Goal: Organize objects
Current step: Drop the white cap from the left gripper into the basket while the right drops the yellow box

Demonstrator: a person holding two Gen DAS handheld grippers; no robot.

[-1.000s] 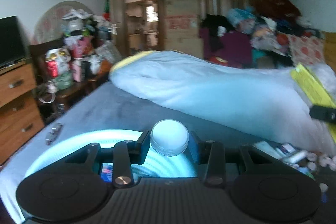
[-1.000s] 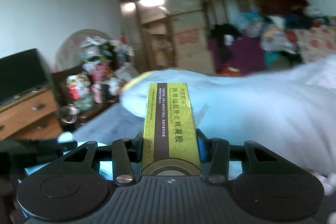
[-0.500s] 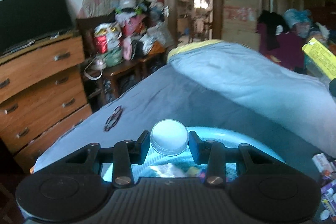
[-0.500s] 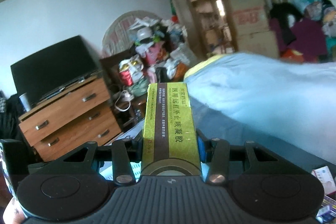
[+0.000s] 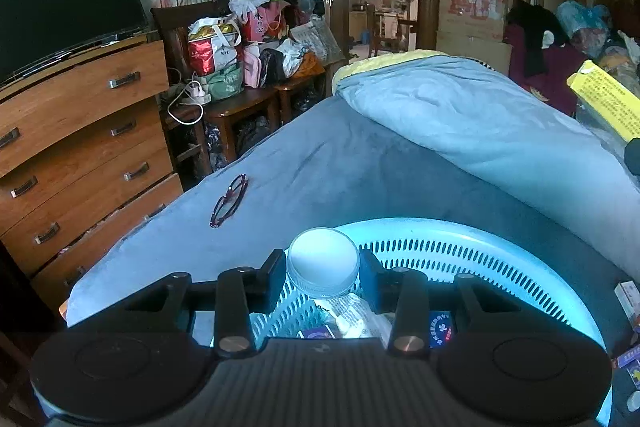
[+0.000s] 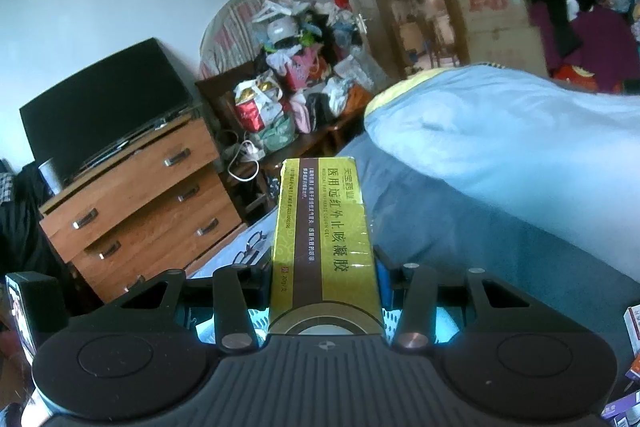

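My left gripper (image 5: 323, 277) is shut on a small clear jar with a white lid (image 5: 322, 267), held over the near side of a light blue slotted basket (image 5: 460, 247) on the bed. Packets and small boxes (image 5: 352, 323) lie inside the basket below the jar. My right gripper (image 6: 325, 277) is shut on a long yellow-green medicine box (image 6: 324, 235) with a brown stripe, which points forward. That box (image 5: 608, 103) also shows at the right edge of the left wrist view. A bit of the basket (image 6: 444, 319) glows beneath the right gripper.
A pair of red-framed glasses (image 5: 229, 201) lies on the grey-blue bed sheet (image 5: 340, 163). A folded light blue quilt (image 5: 480, 123) fills the right. A wooden dresser (image 5: 80, 147) with a TV (image 5: 64, 23) stands at the left. Small boxes (image 5: 628, 299) lie right of the basket.
Both views have swung left from the quilt toward the dresser and TV. The left gripper with the jar now sits lower over the basket. Both grips are unchanged.
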